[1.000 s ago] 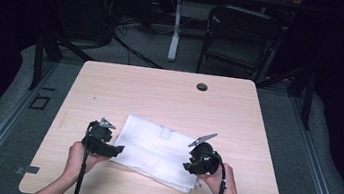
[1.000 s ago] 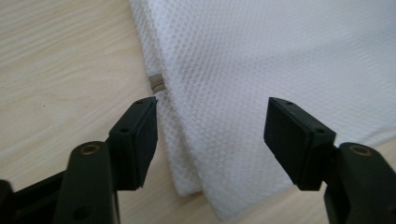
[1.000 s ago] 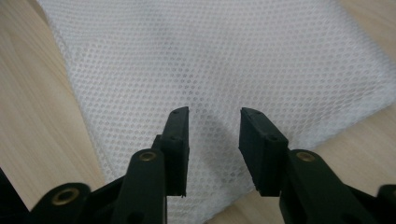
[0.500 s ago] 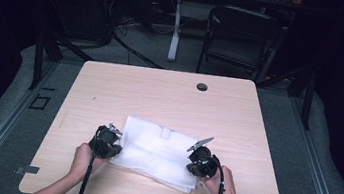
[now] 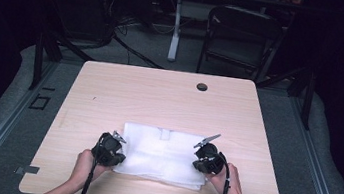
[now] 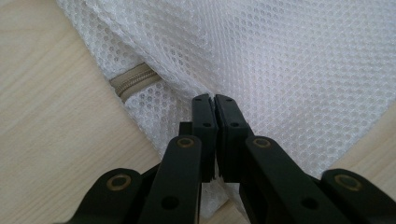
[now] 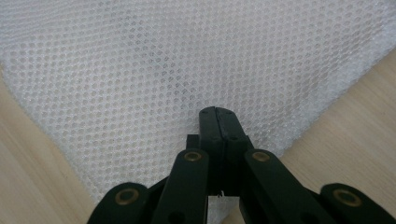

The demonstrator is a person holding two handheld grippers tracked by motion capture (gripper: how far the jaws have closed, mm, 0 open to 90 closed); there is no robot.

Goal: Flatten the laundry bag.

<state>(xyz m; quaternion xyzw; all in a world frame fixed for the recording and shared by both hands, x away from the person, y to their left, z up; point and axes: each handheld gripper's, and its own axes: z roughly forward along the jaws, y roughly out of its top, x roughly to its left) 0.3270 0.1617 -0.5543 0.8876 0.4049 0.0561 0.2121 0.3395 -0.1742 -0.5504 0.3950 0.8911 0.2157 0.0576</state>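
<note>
both tongs (image 5: 119, 146) (image 5: 201, 157) pinch white mesh bag (image 5: 163, 151) — pale wood table (image 5: 159, 100), dark room.

1. High view: a fixed camera above the near edge, looking forward and down; the whole table (image 5: 169, 101) sits mid-frame, floor and a chair (image 5: 240, 40) across the top.
2. Left gripper view: very close, along black jaws rising from the bottom, onto the mesh bag (image 6: 299, 70).
3. Right gripper view: equally close. All three views share the bag.
</note>
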